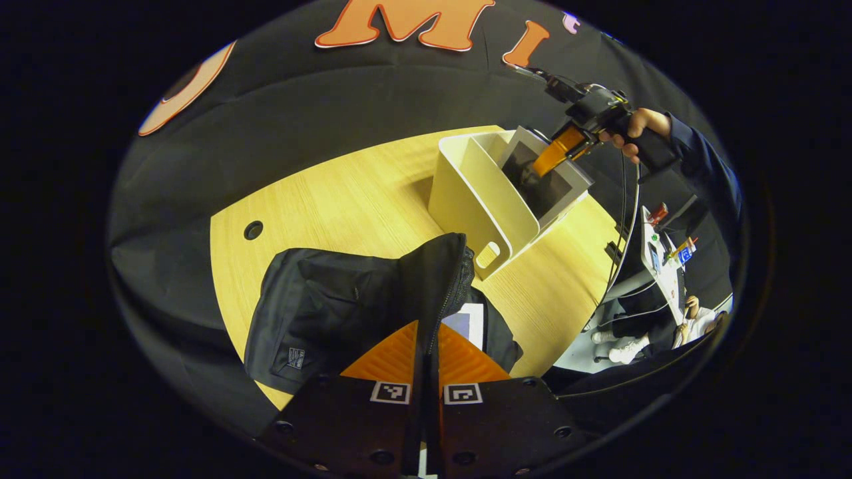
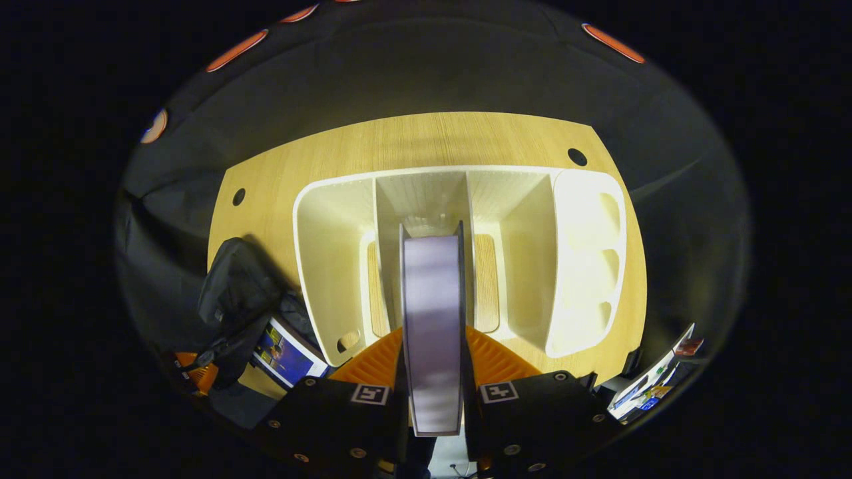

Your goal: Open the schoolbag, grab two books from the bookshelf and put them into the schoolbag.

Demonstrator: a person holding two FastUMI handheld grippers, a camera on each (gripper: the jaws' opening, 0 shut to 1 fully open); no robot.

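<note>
A black schoolbag [image 1: 319, 306] lies on the wooden table [image 1: 346, 193]. My left gripper [image 1: 426, 332] is shut on the bag's raised zipper edge and holds the opening apart. A book with a blue cover [image 2: 286, 352] lies in the bag's opening. On the table beside the bag stands the white bookshelf [image 2: 572, 253] with several compartments. My right gripper [image 2: 432, 339] is shut on a book [image 2: 432, 313], seen edge-on over the shelf's middle compartment. In the left gripper view that right gripper [image 1: 556, 153], held by a hand [image 1: 639, 126], grips the grey-covered book [image 1: 542, 189] where it leans in the shelf [image 1: 479, 199].
Round cable holes [image 1: 253, 230] [image 2: 577, 157] pierce the table top. Past the table's right edge is a desk with small items [image 1: 665, 259], and a person [image 1: 692, 319] sits low there. Black cloth walls close in behind the table.
</note>
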